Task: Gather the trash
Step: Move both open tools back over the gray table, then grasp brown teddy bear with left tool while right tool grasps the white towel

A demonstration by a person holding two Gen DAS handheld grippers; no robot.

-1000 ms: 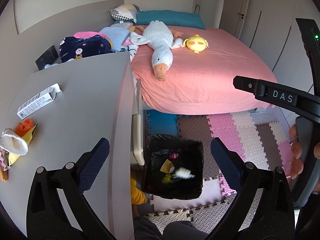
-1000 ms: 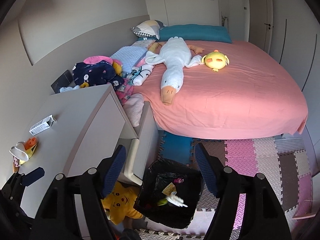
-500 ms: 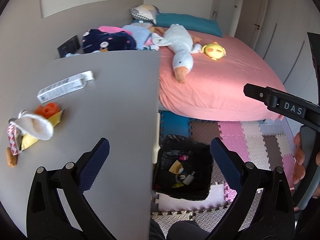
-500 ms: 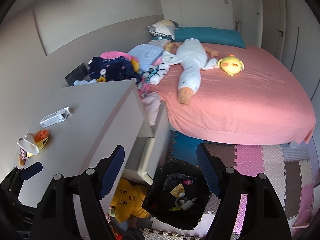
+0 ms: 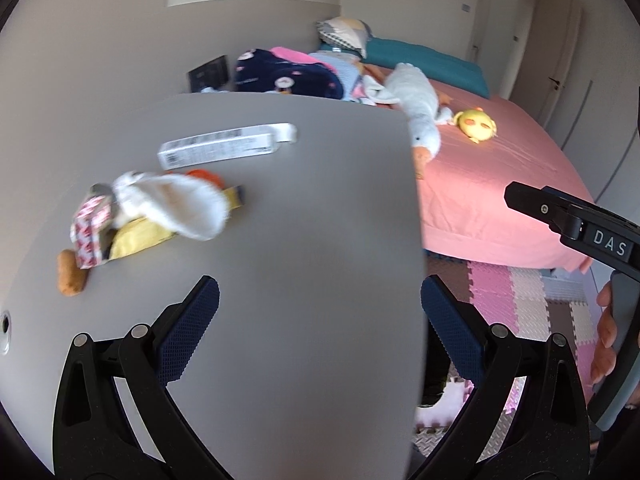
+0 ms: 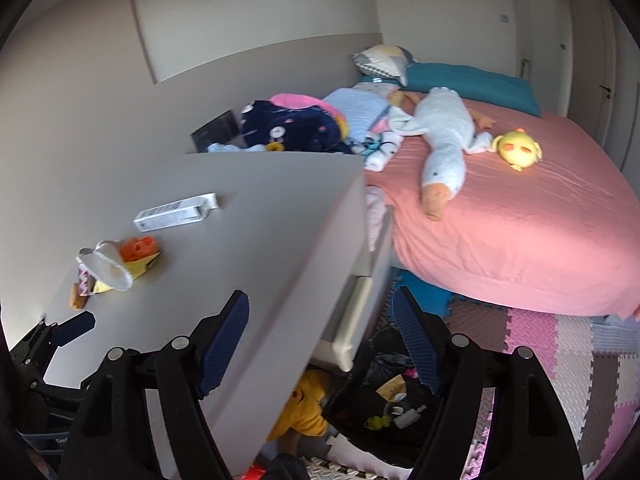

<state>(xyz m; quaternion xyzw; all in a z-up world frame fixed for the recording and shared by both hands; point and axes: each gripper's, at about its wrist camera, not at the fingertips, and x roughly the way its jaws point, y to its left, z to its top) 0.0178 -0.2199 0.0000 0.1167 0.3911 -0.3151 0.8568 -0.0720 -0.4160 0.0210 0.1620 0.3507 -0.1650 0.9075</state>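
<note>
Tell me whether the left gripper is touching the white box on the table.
Apart. The left wrist view shows the open left gripper with bare table between it and the white box.

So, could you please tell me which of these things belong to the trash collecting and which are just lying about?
Job:
white carton
wrapper pile
brown scrap
black bin
left tool, open

Lying about:
goose plush
yellow plush
teal pillow

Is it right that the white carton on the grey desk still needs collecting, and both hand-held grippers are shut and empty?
Not quite: both are open, not shut. The left hand-held gripper and right hand-held gripper show spread, empty jaws in their own wrist views. The white carton does lie on the grey desk.
</note>
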